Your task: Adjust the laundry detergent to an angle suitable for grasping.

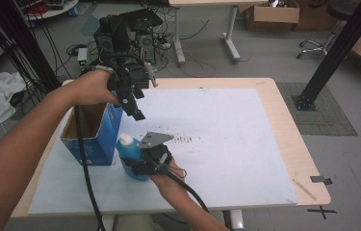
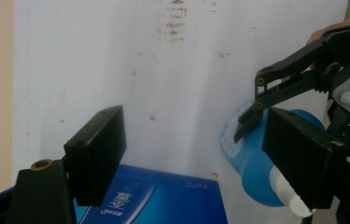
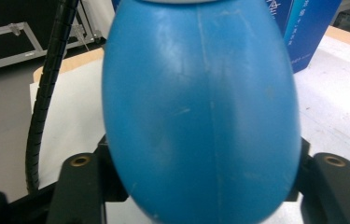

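**Right claw closing on a blue bottle beside an open blue carton**

I am working two hand-held claws over a worktop (image 1: 245, 144) covered with white paper. A blue plastic bottle (image 1: 131, 155) with a white cap stands on the paper, just beside an open-topped blue carton (image 1: 91, 139) at the worktop's left. My right claw (image 1: 137, 166) is on the bottle's rounded body, its jaws against both flanks in the right gripper view, nearly closed on it. To do this well, I judge the grip should sit square across the widest part, since the smooth curved wall could slip; then lift straight before swinging toward the carton. My left claw (image 1: 137, 113) hangs above the carton's near corner, jaws spread wide, holding and touching nothing.
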